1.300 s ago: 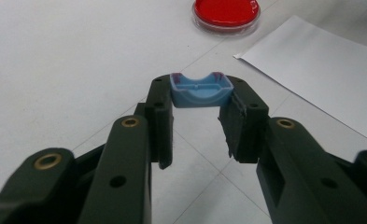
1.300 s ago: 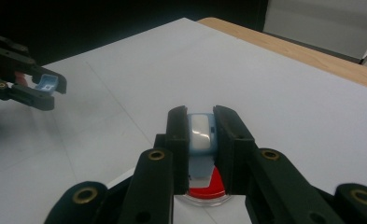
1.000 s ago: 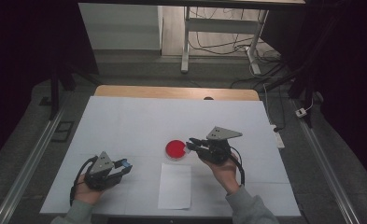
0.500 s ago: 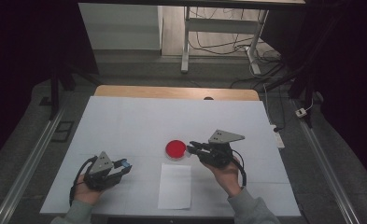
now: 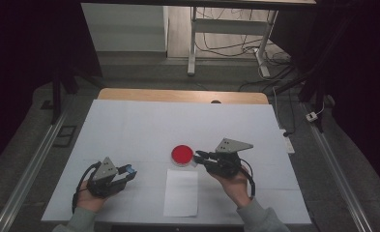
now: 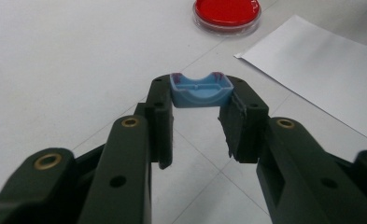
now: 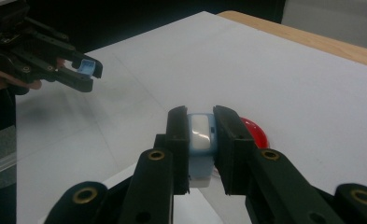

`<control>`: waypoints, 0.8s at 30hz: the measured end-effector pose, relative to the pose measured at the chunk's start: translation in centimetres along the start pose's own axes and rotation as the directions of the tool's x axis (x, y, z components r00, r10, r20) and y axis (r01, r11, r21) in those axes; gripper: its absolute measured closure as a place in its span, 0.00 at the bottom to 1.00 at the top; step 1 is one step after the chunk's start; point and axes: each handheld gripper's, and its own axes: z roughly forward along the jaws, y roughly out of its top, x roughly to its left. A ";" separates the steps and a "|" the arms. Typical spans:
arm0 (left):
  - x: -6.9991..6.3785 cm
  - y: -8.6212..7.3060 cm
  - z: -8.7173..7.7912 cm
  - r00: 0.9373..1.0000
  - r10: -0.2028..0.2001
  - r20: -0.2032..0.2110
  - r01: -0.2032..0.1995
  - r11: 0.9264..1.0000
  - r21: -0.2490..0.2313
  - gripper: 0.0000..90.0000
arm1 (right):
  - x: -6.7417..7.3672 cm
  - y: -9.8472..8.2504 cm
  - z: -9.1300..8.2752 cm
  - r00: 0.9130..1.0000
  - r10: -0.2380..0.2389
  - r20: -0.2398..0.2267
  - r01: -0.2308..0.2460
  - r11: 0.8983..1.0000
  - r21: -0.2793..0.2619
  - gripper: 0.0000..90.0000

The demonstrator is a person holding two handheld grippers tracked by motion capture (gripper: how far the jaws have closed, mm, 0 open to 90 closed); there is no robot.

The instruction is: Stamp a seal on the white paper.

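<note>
The left gripper (image 6: pixel 197 114) held a small blue cap (image 6: pixel 201 89) between its fingertips, with the hollow side facing up. The right gripper (image 7: pixel 202 140) was closed on a pale blue stick-shaped item (image 7: pixel 201 149); I judged it to be the body of a glue stick or a marker, but its small size did not let me be sure.

In the high view the left gripper (image 5: pixel 124 173) rested at about 8 o'clock on the white table cover (image 5: pixel 144 125). The right gripper (image 5: pixel 202 157) hovered at about 5 o'clock, with its tips just beside the red dish (image 5: pixel 182 154). The white paper sheet (image 5: pixel 181 192) lay at 6 o'clock, below the dish.

The step in hand seemed to be working with the uncapped stick near the dish and the paper. To do it well, the right hand should keep the stick firmly clamped and lower the tip slowly, so that it does not push the light dish away. The left hand should keep the cap level and well apart from the paper.

Compared with one second before, the right gripper had drifted slightly down and to the right, while the left gripper stayed where it was. Both grips were unchanged.
</note>
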 end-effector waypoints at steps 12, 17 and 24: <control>0.0 0.0 0.0 1.000 0.000 0.001 0.000 1.000 -0.001 0.73 | 0.4 -0.8 -0.4 1.000 -0.001 -0.009 0.001 1.000 0.021 0.84; 0.0 0.0 0.0 1.000 0.001 0.000 -0.001 1.000 0.000 0.73 | 0.7 -0.8 -0.4 1.000 -0.009 -0.019 0.009 1.000 0.025 0.84; 0.0 0.0 -0.1 1.000 -0.001 -0.001 0.001 1.000 -0.002 0.73 | 1.4 -0.9 -0.3 0.999 -0.021 -0.036 0.022 0.999 0.030 0.84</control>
